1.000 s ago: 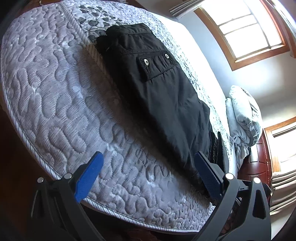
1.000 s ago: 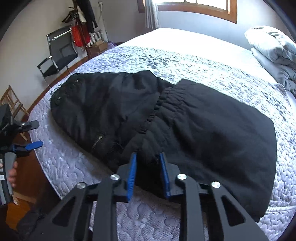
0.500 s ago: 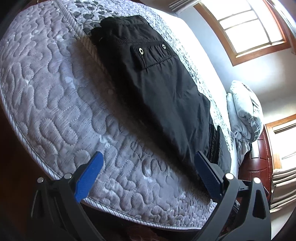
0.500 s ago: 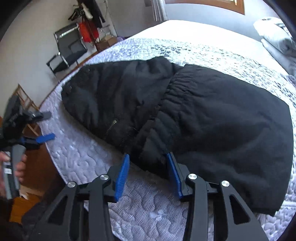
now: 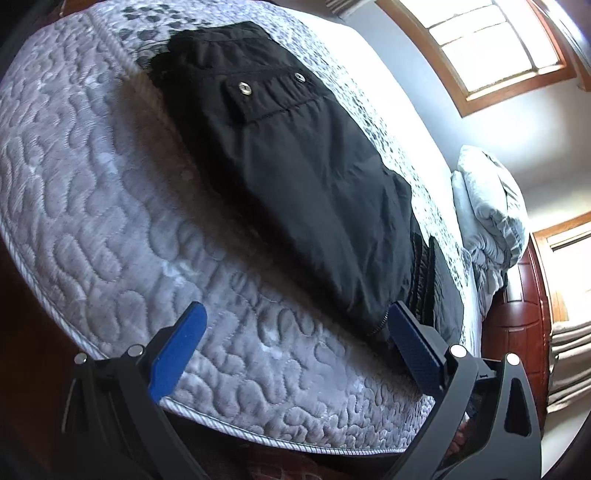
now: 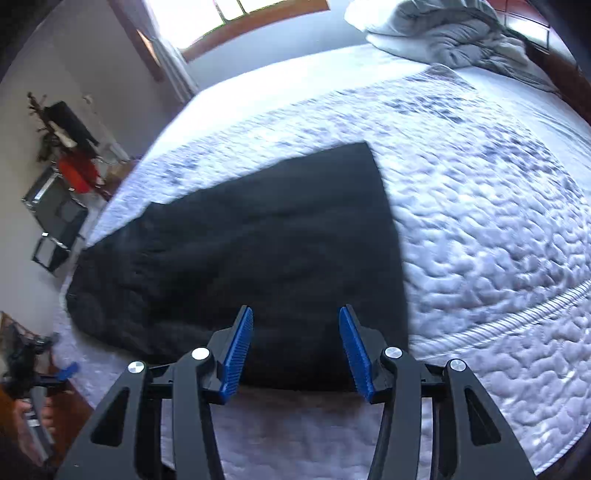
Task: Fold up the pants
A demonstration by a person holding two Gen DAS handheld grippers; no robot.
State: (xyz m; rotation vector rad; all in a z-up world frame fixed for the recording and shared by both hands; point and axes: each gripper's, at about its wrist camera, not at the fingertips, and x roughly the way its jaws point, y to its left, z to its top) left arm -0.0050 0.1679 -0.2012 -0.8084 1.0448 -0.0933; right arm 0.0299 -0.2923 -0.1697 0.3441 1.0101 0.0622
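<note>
Black pants lie folded on the quilted mattress, a snap-buttoned pocket flap facing up. My left gripper stands wide open above the mattress's near edge, and its right finger is beside the pants' zipper end. In the right wrist view the pants form a flat dark slab. My right gripper hovers over their near edge with its jaws opening, and the pads press on nothing. The left gripper, held by a hand, shows at the far left there.
A bunched grey duvet with pillows lies at the head of the bed, and in the left wrist view the duvet appears too. A black chair and a rack with a red item stand by the wall. Dark wooden furniture borders the bed.
My right gripper let go of the pants' folded edge, opened and swung right along the pants while rolling. The left gripper drifted a little and stayed wide open.
</note>
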